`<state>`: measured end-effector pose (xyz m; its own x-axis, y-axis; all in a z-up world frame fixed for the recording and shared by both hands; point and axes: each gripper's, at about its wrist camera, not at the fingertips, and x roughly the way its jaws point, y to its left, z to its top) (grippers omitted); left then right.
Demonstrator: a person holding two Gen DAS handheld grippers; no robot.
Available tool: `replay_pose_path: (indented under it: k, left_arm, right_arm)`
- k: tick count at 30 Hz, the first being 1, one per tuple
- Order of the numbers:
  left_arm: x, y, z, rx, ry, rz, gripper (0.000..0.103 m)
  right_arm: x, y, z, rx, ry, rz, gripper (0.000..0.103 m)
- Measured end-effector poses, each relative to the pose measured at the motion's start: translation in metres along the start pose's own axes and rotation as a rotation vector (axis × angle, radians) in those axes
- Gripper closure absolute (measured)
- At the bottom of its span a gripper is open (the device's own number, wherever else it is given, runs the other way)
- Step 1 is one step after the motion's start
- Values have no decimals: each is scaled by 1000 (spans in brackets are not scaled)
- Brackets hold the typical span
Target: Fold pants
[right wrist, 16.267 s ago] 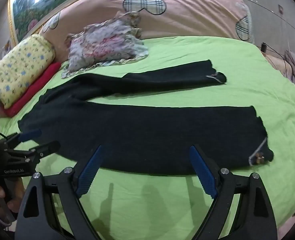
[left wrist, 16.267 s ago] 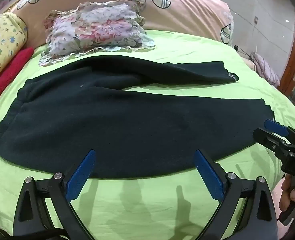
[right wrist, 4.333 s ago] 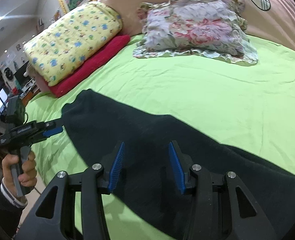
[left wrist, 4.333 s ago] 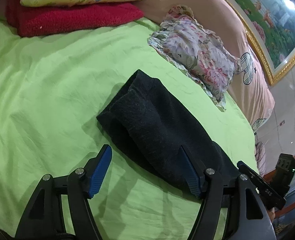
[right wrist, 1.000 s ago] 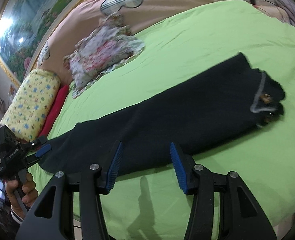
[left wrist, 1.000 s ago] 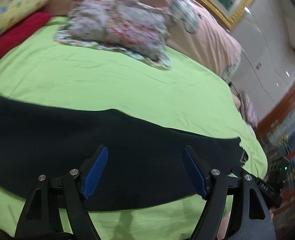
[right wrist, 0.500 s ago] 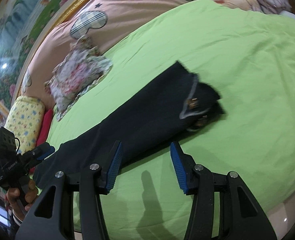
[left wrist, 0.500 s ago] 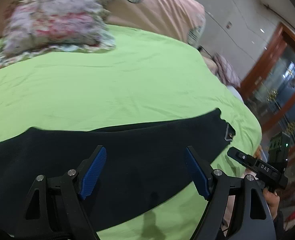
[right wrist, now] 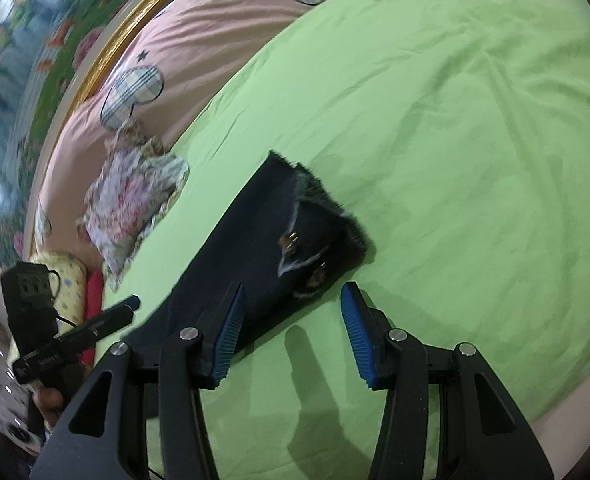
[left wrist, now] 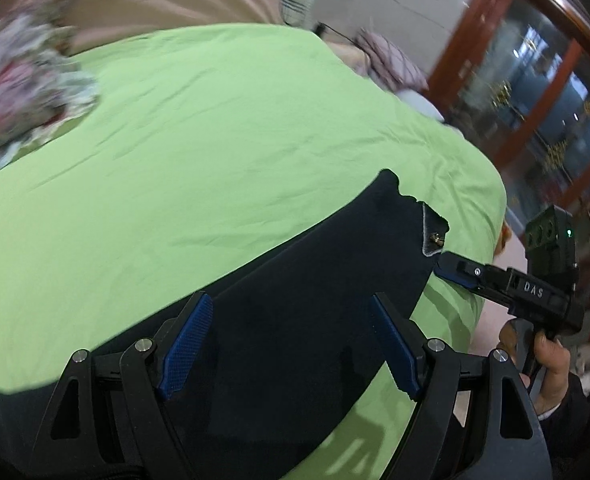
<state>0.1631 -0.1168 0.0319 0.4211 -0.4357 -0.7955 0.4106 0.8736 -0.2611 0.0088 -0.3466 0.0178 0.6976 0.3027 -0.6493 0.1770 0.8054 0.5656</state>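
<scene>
dark pants (left wrist: 303, 280), folded lengthwise near the bed's (left wrist: 223, 128) front edge, need their hem end lifted squarely, so with my left gripper (left wrist: 291, 344) and right gripper (right wrist: 291, 332) both spread and empty, i'd pinch each hem corner through every layer.

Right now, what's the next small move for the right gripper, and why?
Probably ease the right gripper forward and down onto the cuff end of the pants. Its jaws stand open and empty just short of that end, which lies flat on the green sheet.

Green-sheeted bed (left wrist: 223, 128), glazed wooden cabinet (left wrist: 535, 92)
</scene>
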Motion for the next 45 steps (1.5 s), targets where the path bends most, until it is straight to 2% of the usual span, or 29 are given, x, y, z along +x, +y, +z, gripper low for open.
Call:
replay_pose_path:
  k: [4,5,7,10,11,17,23,25,27,29,30,32,35,45]
  left_arm:
    - [21,-6,18,48,45,-31,22]
    - [29,-7,23,56,61,-38,22]
    - [42,-8,34,63,87,-58,22]
    - [59,-10,46,64,123,-93,22]
    - [66,-13,50,72,138,-109,22]
    - [110,-24,68,112,215,-118,22]
    - [133,-29,87,101,217,-182,26]
    - [136,-32,89,99,223,-181,33]
    - [134,-37,89,116,233,-209,62]
    - [133,-44,87,137,250,-244,78]
    - [130,-47,86,150,250,-245,83]
    - [126,-51,83,175,243,-241,86]
    - [119,-45,84,153,234,-262,90]
    - [73,-37,85,134,144,-304,91]
  right_arm:
    - [5,-5,4,47,-13,17,53]
    - [6,-4,4,43,-17,16,56]
    - [10,-3,4,37,-10,23,64]
    - [14,-9,5,53,0,25,82]
    - [15,-11,5,56,-2,27,84]
    - [8,-21,3,99,-66,94,91]
    - [10,-21,2,77,-66,86,92]
    - [10,-22,2,74,-62,90,92]
    - [10,-22,2,70,-60,92,92]
    - [10,-21,2,63,-57,92,92]
    - [11,-20,3,63,-56,91,92]
    - [11,-19,4,62,-53,92,92]
    - [11,-18,4,58,-52,92,92]
    - [-4,6,13,-14,-78,155,92]
